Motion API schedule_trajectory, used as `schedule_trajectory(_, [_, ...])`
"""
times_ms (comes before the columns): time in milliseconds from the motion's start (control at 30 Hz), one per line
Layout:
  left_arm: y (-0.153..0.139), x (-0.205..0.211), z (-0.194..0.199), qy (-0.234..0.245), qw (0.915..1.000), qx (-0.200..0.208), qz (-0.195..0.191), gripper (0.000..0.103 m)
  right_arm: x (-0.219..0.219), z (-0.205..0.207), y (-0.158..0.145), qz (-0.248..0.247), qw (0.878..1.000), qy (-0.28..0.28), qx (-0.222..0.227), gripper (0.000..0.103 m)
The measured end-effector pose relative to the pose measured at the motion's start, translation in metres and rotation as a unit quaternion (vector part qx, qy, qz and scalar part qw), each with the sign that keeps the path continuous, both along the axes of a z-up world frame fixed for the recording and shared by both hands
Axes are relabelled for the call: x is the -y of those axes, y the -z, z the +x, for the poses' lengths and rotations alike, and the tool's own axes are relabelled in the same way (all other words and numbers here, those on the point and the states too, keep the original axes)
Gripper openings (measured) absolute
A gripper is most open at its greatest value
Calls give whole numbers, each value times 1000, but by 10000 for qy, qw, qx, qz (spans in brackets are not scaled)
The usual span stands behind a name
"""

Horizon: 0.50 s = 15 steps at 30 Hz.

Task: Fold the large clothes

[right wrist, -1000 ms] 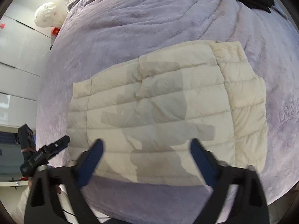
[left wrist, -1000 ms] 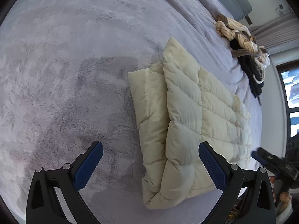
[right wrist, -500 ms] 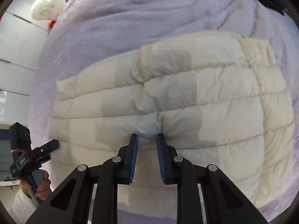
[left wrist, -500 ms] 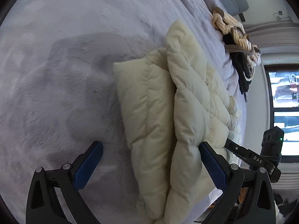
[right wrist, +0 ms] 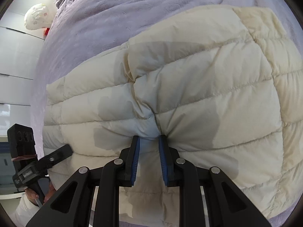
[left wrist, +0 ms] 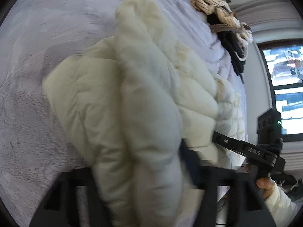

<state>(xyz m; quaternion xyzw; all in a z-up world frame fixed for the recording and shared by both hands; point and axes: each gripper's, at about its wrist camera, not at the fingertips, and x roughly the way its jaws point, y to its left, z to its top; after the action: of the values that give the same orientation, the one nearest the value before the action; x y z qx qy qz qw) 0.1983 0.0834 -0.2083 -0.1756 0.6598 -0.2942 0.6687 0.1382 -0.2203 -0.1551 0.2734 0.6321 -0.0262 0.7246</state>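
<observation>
A folded cream quilted down jacket [right wrist: 189, 87] lies on a lilac bed cover [right wrist: 106, 15]. My right gripper [right wrist: 149, 141] is shut on a pinch of the jacket's top layer near its front edge; the fabric puckers toward the blue pads. It shows from the side in the left wrist view [left wrist: 244, 149]. In that blurred view the jacket [left wrist: 136, 98] bulges up between my left gripper's [left wrist: 140, 172] dark fingers, which close in on its thick end. The left fingertips are hidden by fabric. The left gripper shows at the left edge of the right wrist view [right wrist: 56, 154].
A striped beige garment [left wrist: 214, 5] and a black garment [left wrist: 233, 49] lie in a heap at the bed's far edge. A window [left wrist: 284, 87] is at the right. A white round object [right wrist: 37, 19] and white cabinet fronts [right wrist: 17, 60] stand beyond the bed's left side.
My right gripper closed on the jacket's top layer and has pulled it up. My left gripper moved in onto the jacket's folded end and its fingers have come together around it.
</observation>
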Motion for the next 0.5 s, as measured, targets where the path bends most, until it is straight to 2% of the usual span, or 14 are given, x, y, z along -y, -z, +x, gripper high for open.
schedule_trajectory(100, [-24,13,-6,85,9994,309,143,26,6,0,8,156,9999,-13,2,22])
schedule_trajectory(133, [-36,19,-9,112,9990,409,143,25,8,0,11,224,9997,-18,4,22])
schedule_trajectory(333, [-105,71,-29,437,9959,795,-43,25,29,-6,27,780,9968,159,56,17])
schedule_trajectory(500, [-130,132,-48,771,9925,931,175,25,40,-11,37,1166,9929,199,139,13])
